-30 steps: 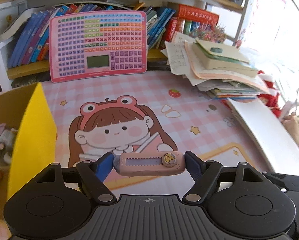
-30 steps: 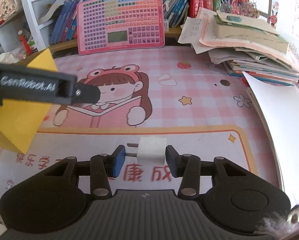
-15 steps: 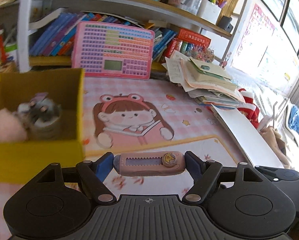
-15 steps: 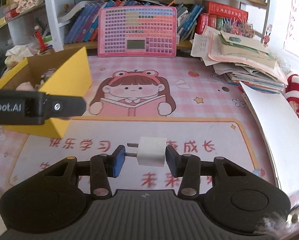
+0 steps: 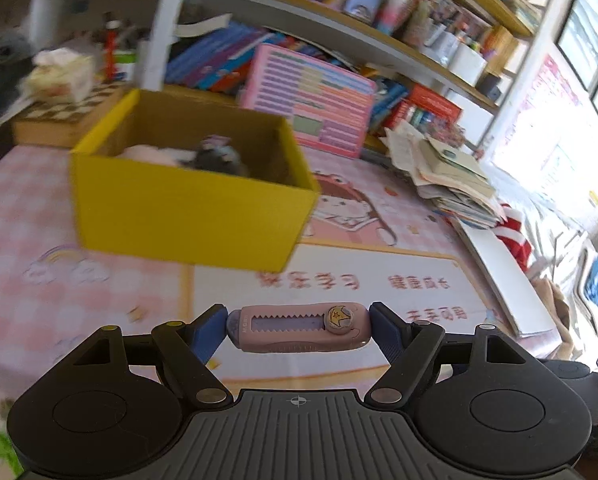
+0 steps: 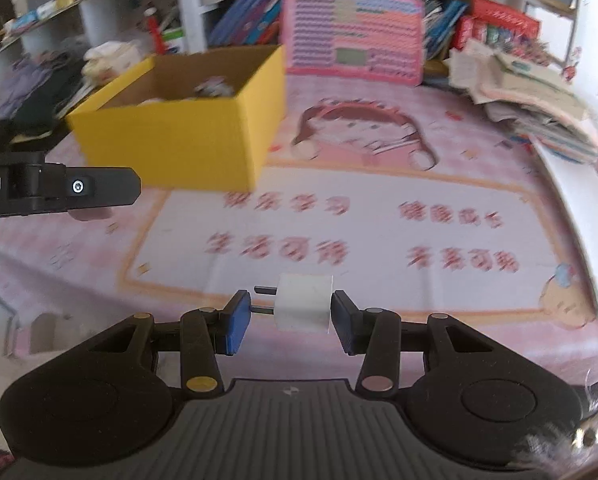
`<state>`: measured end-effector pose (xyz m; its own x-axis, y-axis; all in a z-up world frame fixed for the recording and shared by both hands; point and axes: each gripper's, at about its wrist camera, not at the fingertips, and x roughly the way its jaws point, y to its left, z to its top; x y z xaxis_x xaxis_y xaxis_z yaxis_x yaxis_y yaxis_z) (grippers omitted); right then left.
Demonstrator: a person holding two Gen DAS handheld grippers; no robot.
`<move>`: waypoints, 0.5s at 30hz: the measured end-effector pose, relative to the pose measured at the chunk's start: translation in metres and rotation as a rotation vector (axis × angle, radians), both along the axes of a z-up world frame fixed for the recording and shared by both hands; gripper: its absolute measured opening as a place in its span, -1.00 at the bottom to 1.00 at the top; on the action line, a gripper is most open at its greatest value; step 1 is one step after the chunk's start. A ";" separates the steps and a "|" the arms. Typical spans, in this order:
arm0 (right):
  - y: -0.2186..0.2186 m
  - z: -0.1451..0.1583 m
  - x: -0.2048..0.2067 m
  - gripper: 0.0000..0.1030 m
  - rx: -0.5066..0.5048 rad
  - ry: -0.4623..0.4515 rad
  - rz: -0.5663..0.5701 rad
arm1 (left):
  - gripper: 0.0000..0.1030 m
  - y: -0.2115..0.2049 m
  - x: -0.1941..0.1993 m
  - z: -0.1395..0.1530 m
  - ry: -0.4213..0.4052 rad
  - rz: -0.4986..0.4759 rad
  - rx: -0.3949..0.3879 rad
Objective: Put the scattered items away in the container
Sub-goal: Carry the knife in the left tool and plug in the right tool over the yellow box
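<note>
My left gripper (image 5: 298, 328) is shut on a pink utility knife (image 5: 299, 327), held crosswise above the desk mat, short of the yellow box (image 5: 187, 212). The box holds a grey plush toy (image 5: 219, 158) and a pale pink soft thing (image 5: 151, 154). My right gripper (image 6: 291, 312) is shut on a white plug adapter (image 6: 303, 302), its prongs pointing left, above the mat's front. The yellow box also shows in the right wrist view (image 6: 179, 140), far left of that gripper. The left gripper's body (image 6: 55, 192) shows at the left edge there.
A pink keyboard toy (image 5: 311, 100) leans against the bookshelf behind the box. A pile of papers and books (image 5: 447, 176) lies at the right, with a white board (image 5: 503, 272) along the desk's right edge. Cluttered shelves stand behind.
Both grippers have pulled back and risen from the desk, each still holding its item. The left view has swung so the yellow box sits ahead at centre left.
</note>
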<state>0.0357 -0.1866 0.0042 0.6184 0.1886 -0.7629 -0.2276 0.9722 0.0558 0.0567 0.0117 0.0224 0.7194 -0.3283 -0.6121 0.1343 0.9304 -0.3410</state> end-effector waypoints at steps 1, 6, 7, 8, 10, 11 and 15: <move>0.005 0.000 -0.003 -0.18 0.001 0.007 0.015 | 0.51 0.006 -0.005 0.001 -0.006 0.015 -0.004; 0.034 0.000 -0.013 -0.18 -0.019 0.025 0.108 | 0.51 0.033 -0.028 0.001 -0.014 0.076 -0.010; 0.040 0.000 -0.015 -0.18 -0.026 0.024 0.130 | 0.51 0.037 -0.032 0.001 -0.017 0.085 -0.012; 0.045 0.001 -0.017 -0.18 -0.036 0.022 0.153 | 0.51 0.041 -0.036 0.001 -0.021 0.096 -0.013; 0.055 0.001 -0.019 -0.18 -0.053 0.025 0.190 | 0.51 0.049 -0.042 -0.001 -0.018 0.118 -0.017; 0.060 0.001 -0.021 -0.18 -0.062 0.027 0.210 | 0.51 0.053 -0.044 -0.001 -0.015 0.127 -0.023; 0.078 0.005 -0.029 -0.18 -0.093 0.008 0.287 | 0.51 0.068 -0.053 -0.002 -0.031 0.160 -0.038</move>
<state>0.0071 -0.1084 0.0090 0.5442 0.2838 -0.7895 -0.4933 0.8694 -0.0275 0.0034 0.0796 0.0209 0.7826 -0.2302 -0.5784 -0.0040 0.9272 -0.3744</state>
